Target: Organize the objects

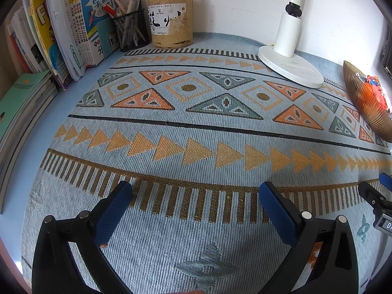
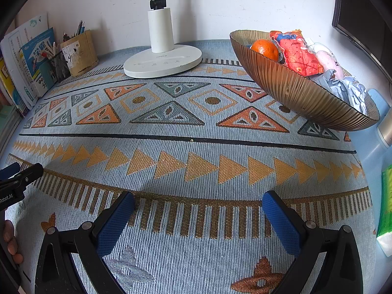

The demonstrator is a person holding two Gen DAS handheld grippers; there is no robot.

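Observation:
My left gripper (image 1: pixel 195 191) is open and empty, low over a blue patterned mat (image 1: pixel 196 122). My right gripper (image 2: pixel 198 201) is open and empty over the same mat (image 2: pixel 196 142). A brown ribbed bowl (image 2: pixel 294 93) stands at the right, holding an orange (image 2: pixel 264 49), a red snack packet (image 2: pixel 299 54), a pink packet (image 2: pixel 328 61) and crumpled paper (image 2: pixel 348 88). The bowl's edge shows in the left wrist view (image 1: pixel 365 103). A tan pen pot (image 1: pixel 171 22) and a black mesh pen cup (image 1: pixel 131 33) stand at the back.
A white desk lamp (image 1: pixel 289 63) (image 2: pixel 163 61) stands at the back against the wall. Books (image 1: pixel 61 36) lean at the left, with a stack of booklets (image 1: pixel 22 107) beside them. A green tissue pack (image 2: pixel 385 208) lies at the right edge. A dark monitor (image 2: pixel 362 19) is at the far right.

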